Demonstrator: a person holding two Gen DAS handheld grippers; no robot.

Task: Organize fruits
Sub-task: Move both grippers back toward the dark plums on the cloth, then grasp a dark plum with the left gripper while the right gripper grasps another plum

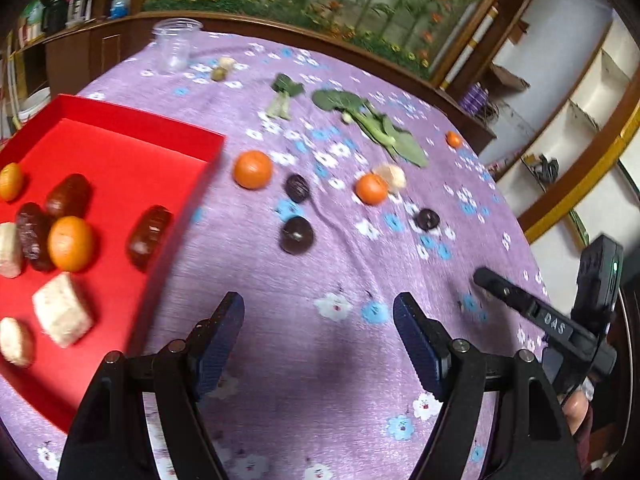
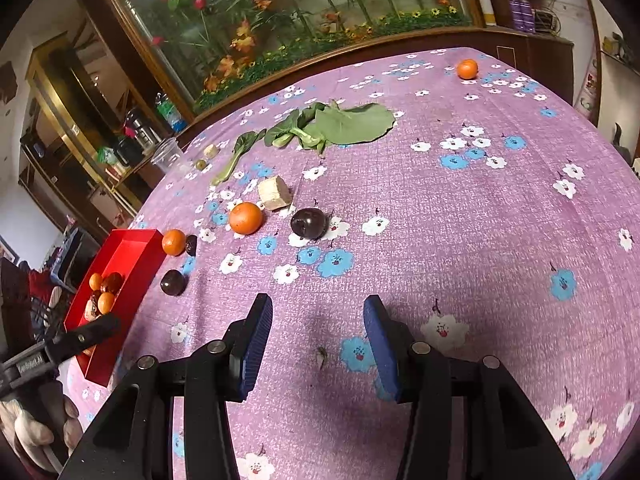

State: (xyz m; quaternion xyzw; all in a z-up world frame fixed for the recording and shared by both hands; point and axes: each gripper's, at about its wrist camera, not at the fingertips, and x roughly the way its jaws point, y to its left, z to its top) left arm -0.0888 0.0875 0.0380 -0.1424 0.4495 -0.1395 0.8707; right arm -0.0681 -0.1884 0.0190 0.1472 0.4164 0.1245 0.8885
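— Above the table's near edge, how were the two grippers posed?

— Both hung over the purple flowered tablecloth [image 2: 460, 216], tilted down toward it. The left gripper [image 1: 319, 322] had its jaws spread wide with nothing between them, only bare cloth. The right gripper [image 2: 318, 330] was parted too, a little narrower, and held nothing either. A gloved hand [image 2: 38, 426] gripped the left tool's handle at the right-wrist view's lower left.

— Where were the fruits?

— Some lay in the red tray [image 1: 132, 148] at the table's left edge: two oranges, one [image 1: 70, 243] in the middle and one [image 1: 10, 181] by the far wall, among dark red oblong pieces [image 1: 149, 232] and pale blocks [image 1: 62, 309]. Out on the cloth, an orange [image 1: 253, 169] sat just beside the tray's corner, with two dark plums [image 1: 297, 188] [image 1: 296, 235] near it. Another orange [image 1: 371, 188] touched a pale block [image 1: 392, 176], and a third plum [image 1: 427, 219] lay near them. A small orange [image 1: 453, 139] sat alone toward the far right edge.

— Anything else?

— Leafy greens [image 1: 376, 124] lay across the far middle, and a clear plastic cup [image 1: 175, 44] stood at the far left corner.
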